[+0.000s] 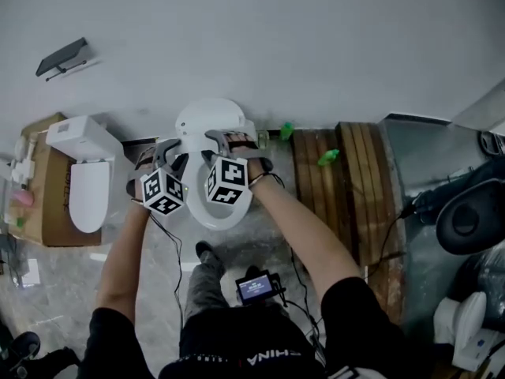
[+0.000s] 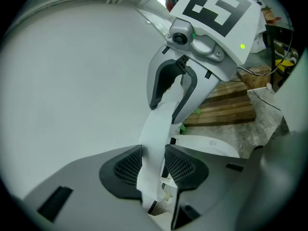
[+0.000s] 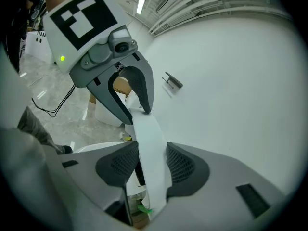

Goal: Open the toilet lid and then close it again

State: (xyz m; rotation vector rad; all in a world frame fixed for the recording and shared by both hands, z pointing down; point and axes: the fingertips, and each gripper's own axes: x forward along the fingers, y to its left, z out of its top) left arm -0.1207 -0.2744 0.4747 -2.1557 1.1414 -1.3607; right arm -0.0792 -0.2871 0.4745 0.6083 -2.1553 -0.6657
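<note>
Toilet lid (image 1: 207,119) dead centre, part-raised, leaning toward the wall (image 1: 276,38) at twelve. I judge it stiff, light, slick plastic, best held at the front rim. Left gripper (image 1: 170,153) and right gripper (image 1: 227,140) both pinch that rim, side by side. Second toilet (image 1: 87,188) at nine and wooden pallet (image 1: 351,172) at three; I judge neither blocks the swing.

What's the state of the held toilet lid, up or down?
Up, partway at least: the lid stands clear of the seat ring, its edge clamped by the left gripper and right gripper. Fully back: cannot tell.
</note>
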